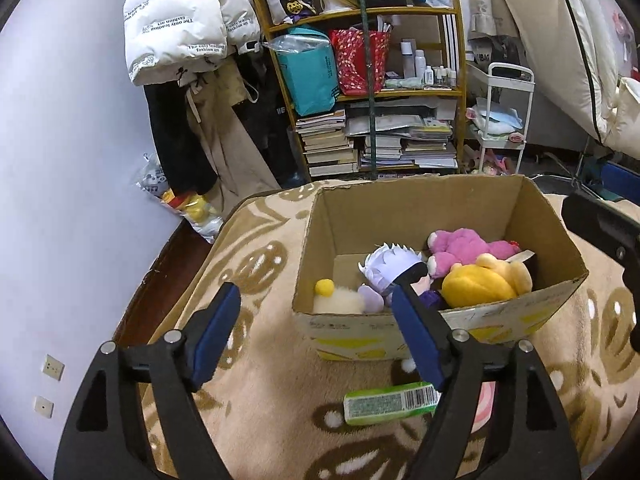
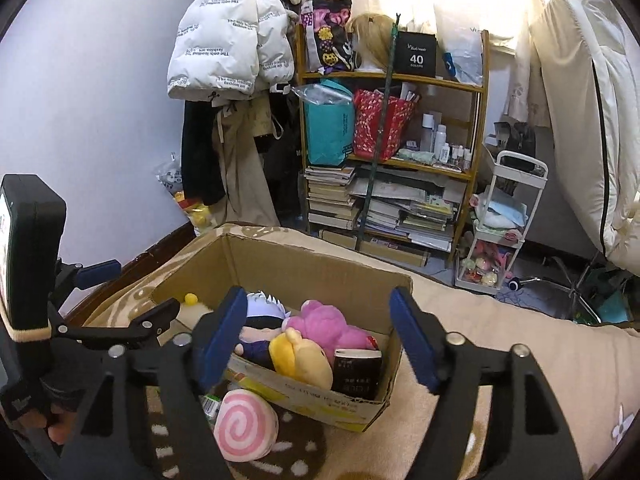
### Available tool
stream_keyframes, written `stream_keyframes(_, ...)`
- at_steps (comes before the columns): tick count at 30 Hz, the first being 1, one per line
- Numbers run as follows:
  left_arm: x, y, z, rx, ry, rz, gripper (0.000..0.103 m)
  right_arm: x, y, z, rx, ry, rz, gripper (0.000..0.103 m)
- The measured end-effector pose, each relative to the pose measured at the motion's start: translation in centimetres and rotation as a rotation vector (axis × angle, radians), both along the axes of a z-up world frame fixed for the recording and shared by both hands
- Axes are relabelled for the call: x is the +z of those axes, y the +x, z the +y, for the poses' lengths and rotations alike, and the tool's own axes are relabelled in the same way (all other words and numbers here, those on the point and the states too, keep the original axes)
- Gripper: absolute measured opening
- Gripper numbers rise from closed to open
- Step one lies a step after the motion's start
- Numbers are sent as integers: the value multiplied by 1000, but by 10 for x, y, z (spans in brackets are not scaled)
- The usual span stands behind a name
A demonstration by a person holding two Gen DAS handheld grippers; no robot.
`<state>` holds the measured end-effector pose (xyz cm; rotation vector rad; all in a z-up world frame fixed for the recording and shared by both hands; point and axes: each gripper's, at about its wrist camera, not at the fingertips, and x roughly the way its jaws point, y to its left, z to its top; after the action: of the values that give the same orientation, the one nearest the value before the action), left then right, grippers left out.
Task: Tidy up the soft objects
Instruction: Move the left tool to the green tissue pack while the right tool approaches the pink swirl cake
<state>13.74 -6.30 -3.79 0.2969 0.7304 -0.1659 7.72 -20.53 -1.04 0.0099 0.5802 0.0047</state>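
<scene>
An open cardboard box (image 1: 440, 204) stands on a beige patterned blanket. Inside lie a pink plush (image 1: 464, 246), a yellow plush (image 1: 486, 282), a white-haired doll (image 1: 394, 266) and a cream plush with a yellow pompom (image 1: 340, 298). The box also shows in the right wrist view (image 2: 320, 268), with a black book (image 2: 356, 372) inside. A pink swirl plush (image 2: 244, 426) and a green packet (image 1: 390, 402) lie on the blanket in front of the box. My left gripper (image 1: 316, 300) is open and empty before the box. My right gripper (image 2: 318, 304) is open and empty above the box's near edge.
A wooden shelf (image 1: 360, 92) with bags, bottles and stacked books stands behind the bed. Coats (image 1: 180, 24) hang at the left wall. A white trolley (image 1: 504, 120) stands at the right. The bed's wooden edge (image 1: 168, 280) runs along the left.
</scene>
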Motion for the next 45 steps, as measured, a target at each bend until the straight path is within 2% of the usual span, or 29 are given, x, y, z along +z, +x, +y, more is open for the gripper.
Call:
stream_keyframes(4, 7, -6, 8, 6, -19, -8, 90, -1, -7, 4, 5, -6, 11, 91)
stream_keyframes(7, 10, -10, 11, 5, -14, -18, 95, -4, -12, 6, 1, -17, 32, 91)
stream_keyframes(11, 10, -13, 13, 30, 30, -26, 96, -6, -17, 6, -4, -30, 59, 93)
stream_keyframes(13, 8, -15, 16, 36, 26, -12, 96, -6, -21, 5, -17, -33, 63, 103)
stream_keyframes(21, 7, -27, 18, 39, 41, 45, 97, -8, -35, 3, -69, -34, 93, 103)
stream_keyframes(29, -4, -39, 20, 62, 86, 114, 97, -26, -39, 11, -79, -27, 161, 103)
stream_keyframes(36, -7, -31, 29, 84, 44, 171, 97, -44, -32, 21, -52, 2, 224, 103)
stream_keyframes(41, -14, -24, 30, 95, 66, 176, 97, -58, -28, 17, -48, 70, 270, 103)
stream_keyframes(45, -18, -19, 31, 87, 49, 197, 97, -67, -25, 16, -54, 67, 291, 103)
